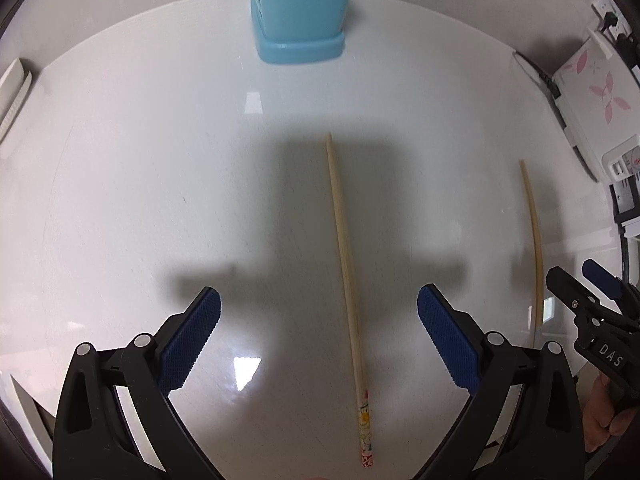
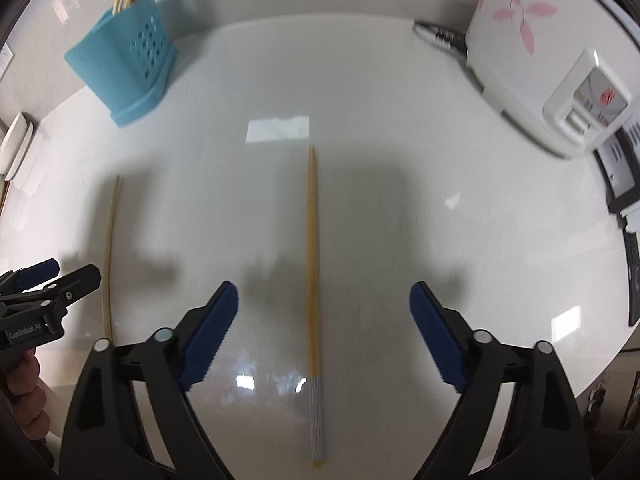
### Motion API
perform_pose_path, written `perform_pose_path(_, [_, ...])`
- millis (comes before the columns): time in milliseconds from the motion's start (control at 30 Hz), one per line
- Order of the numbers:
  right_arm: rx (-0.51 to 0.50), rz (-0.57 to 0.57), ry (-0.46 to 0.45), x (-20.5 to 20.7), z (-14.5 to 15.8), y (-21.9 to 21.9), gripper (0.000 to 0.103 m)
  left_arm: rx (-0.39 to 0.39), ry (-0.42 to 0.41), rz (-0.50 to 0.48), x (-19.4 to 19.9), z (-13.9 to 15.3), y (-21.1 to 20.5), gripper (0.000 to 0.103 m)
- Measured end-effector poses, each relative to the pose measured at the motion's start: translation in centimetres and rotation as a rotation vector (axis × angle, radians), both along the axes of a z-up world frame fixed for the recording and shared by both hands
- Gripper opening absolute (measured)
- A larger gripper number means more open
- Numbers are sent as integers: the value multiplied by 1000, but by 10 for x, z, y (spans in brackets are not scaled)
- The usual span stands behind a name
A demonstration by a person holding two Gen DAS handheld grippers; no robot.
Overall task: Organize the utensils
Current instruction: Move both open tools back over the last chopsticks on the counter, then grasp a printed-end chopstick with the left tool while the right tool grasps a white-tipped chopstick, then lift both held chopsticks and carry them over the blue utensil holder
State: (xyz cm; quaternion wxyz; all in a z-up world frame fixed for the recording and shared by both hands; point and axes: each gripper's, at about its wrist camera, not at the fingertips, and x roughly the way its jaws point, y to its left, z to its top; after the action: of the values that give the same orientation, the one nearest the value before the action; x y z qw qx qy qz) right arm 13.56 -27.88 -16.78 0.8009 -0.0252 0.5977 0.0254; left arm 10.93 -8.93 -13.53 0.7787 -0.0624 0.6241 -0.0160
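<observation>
Two wooden chopsticks lie on the white round table. In the left wrist view, a pale chopstick (image 1: pixel 348 272) with a patterned end lies between the fingers of my open left gripper (image 1: pixel 319 306). In the right wrist view, a darker chopstick (image 2: pixel 313 280) with a striped end lies between the fingers of my open right gripper (image 2: pixel 324 304). Each chopstick also shows in the other view: the darker one (image 1: pixel 535 236) and the pale one (image 2: pixel 109 256). A blue utensil holder (image 2: pixel 122 64) with chopsticks in it stands at the back; it also shows in the left wrist view (image 1: pixel 300 12).
A white appliance with pink flower print (image 2: pixel 532 52) stands at the back right. A white object (image 2: pixel 16 148) lies at the table's left edge. The right gripper shows at the right edge of the left wrist view (image 1: pixel 588 300).
</observation>
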Motion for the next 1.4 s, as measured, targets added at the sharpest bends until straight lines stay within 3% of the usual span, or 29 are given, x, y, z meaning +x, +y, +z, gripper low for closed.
perform_pose_path(233, [-2,-10,112,-4,-15,-2,54,35,50,-3,-5,-11,-13,93])
perform_pose_path(433, [-10,-4,158,-6,-22,1,40,50,73,-9,-8,-17,-19,87])
perform_pose_path(600, [-23,-2,175,-8,-25,5,34,77,81,-13,-4,-16,-27,78])
perform_pose_path(767, [-27,-2,187,-10,-24,15,21,98,103,-25,-3,-12,-31,51])
perform_pose_path(833, [-30,-5,193,-10,-24,16,19,80,123,-17,-4,-10,-32,46])
perform_pose_path(900, [-23,-4,199,-11,-25,18,15,69,130,-14,-5,-8,-26,28])
perform_pose_path(933, [-18,-4,205,-11,-25,20,7,61,135,-19,-5,-8,-25,10])
perform_pose_path(967, [-19,-4,207,-11,-25,19,7,55,142,-22,-5,-8,-25,6])
perform_pose_path(1400, [11,-11,165,-13,-8,29,7,20,106,-25,-9,0,0,6])
